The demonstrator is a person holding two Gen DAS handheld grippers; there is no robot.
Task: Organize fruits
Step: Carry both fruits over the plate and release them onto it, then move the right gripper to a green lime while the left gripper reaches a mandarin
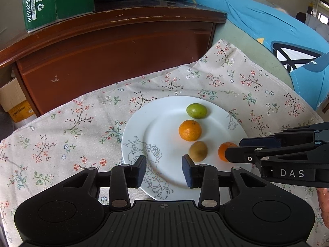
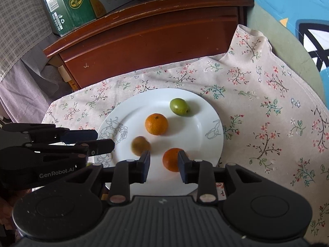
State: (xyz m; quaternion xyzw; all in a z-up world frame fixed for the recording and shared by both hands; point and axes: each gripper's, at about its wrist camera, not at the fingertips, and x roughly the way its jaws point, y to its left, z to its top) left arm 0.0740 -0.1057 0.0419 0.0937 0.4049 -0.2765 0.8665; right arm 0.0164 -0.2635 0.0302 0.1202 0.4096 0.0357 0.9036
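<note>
A white plate (image 1: 164, 140) with a line-drawn rose lies on a floral cloth. On it lie a green fruit (image 1: 196, 110), an orange (image 1: 189, 130), a brownish fruit (image 1: 198, 151) that looks blurred, and a second orange (image 1: 225, 151). My left gripper (image 1: 164, 170) is open and empty over the plate's near edge, just left of the brownish fruit. In the right wrist view the plate (image 2: 201, 127) holds the green fruit (image 2: 179, 106), the orange (image 2: 156, 124), the brownish fruit (image 2: 140, 145) and the second orange (image 2: 171, 160). My right gripper (image 2: 163, 166) is open, with the second orange between its fingers.
A dark wooden cabinet (image 1: 115, 53) stands behind the cloth, with green cartons (image 1: 55, 2) on top. A blue cushion (image 1: 277, 33) lies at the back right. A cardboard box (image 1: 14, 100) sits at the left. The floral cloth (image 1: 61, 135) spreads left and right of the plate.
</note>
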